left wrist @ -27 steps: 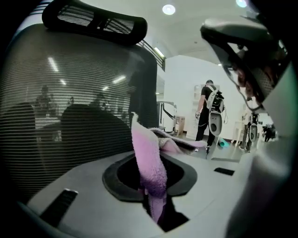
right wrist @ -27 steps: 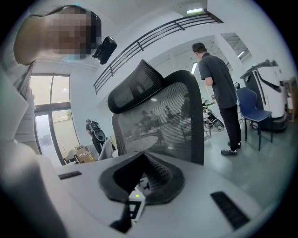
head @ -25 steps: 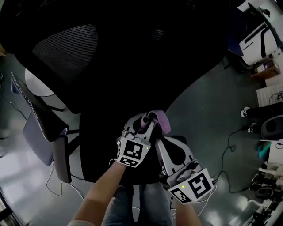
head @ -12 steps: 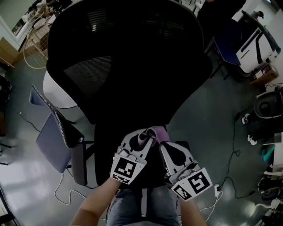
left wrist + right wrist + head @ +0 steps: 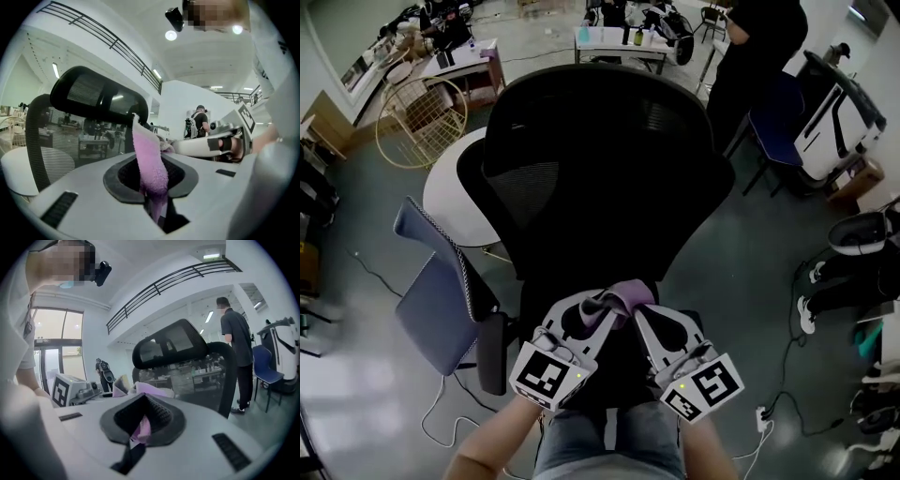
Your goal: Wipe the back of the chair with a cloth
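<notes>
Left gripper (image 5: 602, 305) and right gripper (image 5: 641, 309) each closed tight on 1 pink cloth (image 5: 625, 291), near the chair back (image 5: 600, 159); judged soft, light, floppy, so grip the bunched edges.

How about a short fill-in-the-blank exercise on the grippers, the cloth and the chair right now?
The left gripper and the right gripper are both shut on the same ____. The mesh-backed chair ahead of them is ____ in colour. In the head view, the round white table shows on the chair's ____ side.
Missing words: cloth; black; left.
</notes>
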`<action>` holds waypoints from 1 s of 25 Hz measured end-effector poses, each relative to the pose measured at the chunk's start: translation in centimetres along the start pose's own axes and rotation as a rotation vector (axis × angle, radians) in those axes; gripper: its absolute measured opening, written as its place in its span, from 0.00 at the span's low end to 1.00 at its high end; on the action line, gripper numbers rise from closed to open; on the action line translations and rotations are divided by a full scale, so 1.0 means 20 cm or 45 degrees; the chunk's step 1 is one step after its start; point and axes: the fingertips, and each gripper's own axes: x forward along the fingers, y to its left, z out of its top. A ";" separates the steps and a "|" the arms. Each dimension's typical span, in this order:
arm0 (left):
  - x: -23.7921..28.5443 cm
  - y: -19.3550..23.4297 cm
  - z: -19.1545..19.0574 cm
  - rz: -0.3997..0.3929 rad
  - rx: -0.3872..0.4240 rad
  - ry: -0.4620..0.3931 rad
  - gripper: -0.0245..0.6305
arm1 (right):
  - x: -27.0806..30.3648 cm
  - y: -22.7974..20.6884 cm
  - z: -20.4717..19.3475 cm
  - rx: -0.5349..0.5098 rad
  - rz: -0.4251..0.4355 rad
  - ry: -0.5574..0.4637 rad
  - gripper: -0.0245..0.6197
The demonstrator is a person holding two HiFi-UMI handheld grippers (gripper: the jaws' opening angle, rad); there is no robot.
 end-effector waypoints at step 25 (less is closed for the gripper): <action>-0.45 -0.06 0.46 -0.014 -0.037 -0.101 0.15 | -0.03 0.43 0.35 -0.098 0.221 -0.129 0.05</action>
